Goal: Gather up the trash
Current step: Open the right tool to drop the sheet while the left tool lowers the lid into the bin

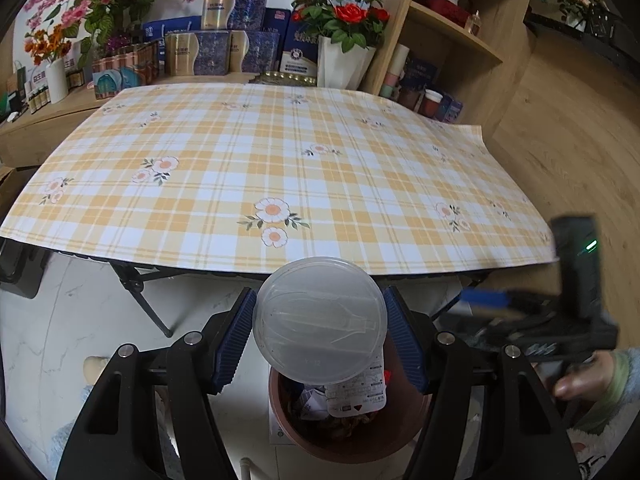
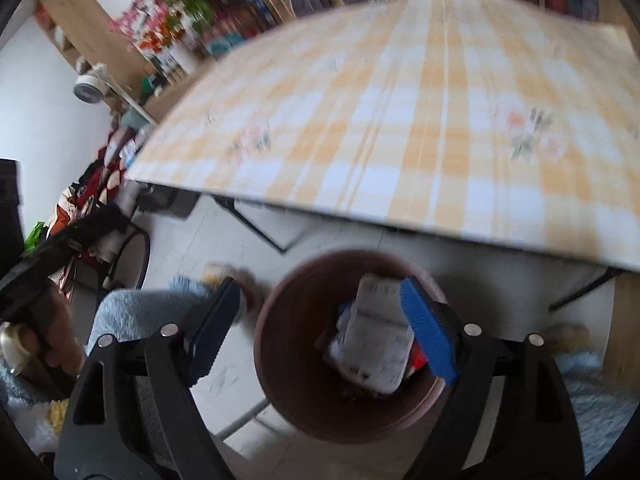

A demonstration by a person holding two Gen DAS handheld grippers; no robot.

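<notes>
My left gripper [image 1: 320, 292] is shut on a clear round plastic container [image 1: 320, 320], its blue pads pressing both sides. It hangs over a brown trash bin [image 1: 400, 436] on the floor by the table's front edge. A white printed wrapper [image 1: 356, 392] and other scraps lie in the bin. My right gripper [image 2: 320, 286] stands open above the bin [image 2: 280, 380] with nothing between its pads. The white wrapper [image 2: 372, 340] lies loose inside, below the right pad. In the left wrist view the right gripper [image 1: 486, 300] is a blur at the right.
A folding table with a yellow plaid cloth [image 1: 280, 160] overhangs the bin. Behind it a shelf holds boxes [image 1: 224, 40] and flower pots [image 1: 344, 56]. A wooden shelving unit [image 1: 452, 40] stands at the right. Black table legs [image 1: 148, 304] cross the white floor.
</notes>
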